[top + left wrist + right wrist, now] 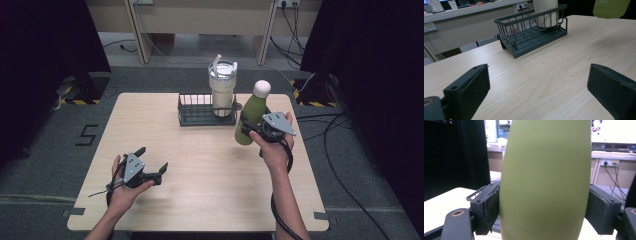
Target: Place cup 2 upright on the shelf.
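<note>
A green bottle with a white cap is lifted off the table, a little right of the wire basket; my right gripper is shut on its body. In the right gripper view the green bottle stands between both pads, which press on its sides. A cream tumbler with a straw and clear lid stands in the basket's right end. My left gripper rests low over the table's front left, open with nothing between its jaws. In the left gripper view the basket lies ahead, and the bottle's base hangs at top right.
The basket's left half holds nothing. Light wooden table with bare room in the middle and left. Cables trail on the floor at the right; a wooden counter stands behind the table.
</note>
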The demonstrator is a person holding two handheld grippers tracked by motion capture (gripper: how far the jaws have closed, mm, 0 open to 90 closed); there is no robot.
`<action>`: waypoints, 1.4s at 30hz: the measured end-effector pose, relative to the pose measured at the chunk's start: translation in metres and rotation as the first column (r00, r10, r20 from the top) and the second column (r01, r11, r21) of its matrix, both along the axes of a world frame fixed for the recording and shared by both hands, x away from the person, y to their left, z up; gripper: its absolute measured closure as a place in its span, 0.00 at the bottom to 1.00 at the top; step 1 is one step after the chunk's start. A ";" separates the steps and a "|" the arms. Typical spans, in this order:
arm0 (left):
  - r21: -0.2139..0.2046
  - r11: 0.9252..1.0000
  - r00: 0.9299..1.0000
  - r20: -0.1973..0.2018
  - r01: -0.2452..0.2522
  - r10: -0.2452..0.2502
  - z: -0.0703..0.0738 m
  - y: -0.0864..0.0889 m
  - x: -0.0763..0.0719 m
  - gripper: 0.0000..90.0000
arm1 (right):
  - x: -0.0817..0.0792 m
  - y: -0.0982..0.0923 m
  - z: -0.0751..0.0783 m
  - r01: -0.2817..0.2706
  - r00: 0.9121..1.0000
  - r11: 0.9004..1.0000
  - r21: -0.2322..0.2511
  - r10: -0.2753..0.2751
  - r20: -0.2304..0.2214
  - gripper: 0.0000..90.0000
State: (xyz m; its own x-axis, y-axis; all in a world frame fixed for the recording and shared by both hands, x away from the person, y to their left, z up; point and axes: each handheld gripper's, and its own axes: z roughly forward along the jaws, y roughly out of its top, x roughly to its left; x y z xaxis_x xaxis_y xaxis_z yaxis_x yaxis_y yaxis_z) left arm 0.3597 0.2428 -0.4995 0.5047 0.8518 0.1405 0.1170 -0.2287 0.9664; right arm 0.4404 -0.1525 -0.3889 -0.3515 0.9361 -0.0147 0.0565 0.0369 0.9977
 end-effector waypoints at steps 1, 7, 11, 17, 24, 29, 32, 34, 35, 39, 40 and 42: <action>0.000 1.000 1.000 -0.001 -0.005 0.005 0.000 0.000 -0.001 0.04 | 0.001 0.003 0.001 -0.006 1.000 1.000 -0.001 0.006 0.000 0.25; -0.002 1.000 1.000 0.001 -0.008 0.008 0.000 0.001 -0.001 0.04 | 0.008 0.020 0.009 -0.034 0.999 0.999 0.001 0.034 0.019 0.25; 0.000 1.000 1.000 0.002 -0.003 0.003 0.000 0.001 -0.001 0.04 | 0.013 0.029 0.012 -0.043 0.999 0.999 0.004 0.042 0.023 0.25; 0.001 1.000 1.000 0.003 -0.006 0.006 0.000 0.002 -0.001 0.04 | 0.019 0.039 0.015 -0.046 0.999 0.999 0.017 0.046 0.027 0.25; 0.003 1.000 1.000 0.004 -0.005 0.005 0.000 0.001 -0.001 0.04 | 0.027 0.052 0.022 -0.047 0.998 0.999 0.023 0.046 0.044 0.25; 0.004 1.000 1.000 0.001 -0.008 0.008 0.000 0.002 -0.001 0.04 | 0.032 0.062 0.027 -0.056 0.997 0.998 0.028 0.054 0.053 0.25; 0.004 1.000 1.000 0.001 -0.008 0.008 0.000 0.002 -0.001 0.04 | 0.035 0.068 0.030 -0.062 0.997 0.998 0.033 0.060 0.058 0.25; 0.005 1.000 1.000 0.001 -0.006 0.006 0.000 0.002 -0.002 0.04 | 0.037 0.073 0.031 -0.066 0.996 0.997 0.032 0.064 0.061 0.25; 0.004 1.000 1.000 0.002 -0.007 0.007 0.000 0.002 -0.002 0.04 | 0.038 0.076 0.032 -0.069 0.996 0.997 0.030 0.067 0.063 0.25; 0.003 1.000 1.000 0.002 -0.004 0.004 0.000 0.002 -0.001 0.04 | 0.043 0.085 0.034 -0.079 0.995 0.996 0.031 0.077 0.060 0.25; 0.003 1.000 1.000 0.002 -0.005 0.005 -0.001 0.003 -0.001 0.04 | 0.045 0.087 0.034 -0.082 0.995 0.996 0.030 0.080 0.061 0.25; 0.002 1.000 1.000 0.001 -0.005 0.005 -0.001 0.003 -0.001 0.04 | 0.047 0.091 0.034 -0.085 0.995 0.996 0.030 0.084 0.057 0.25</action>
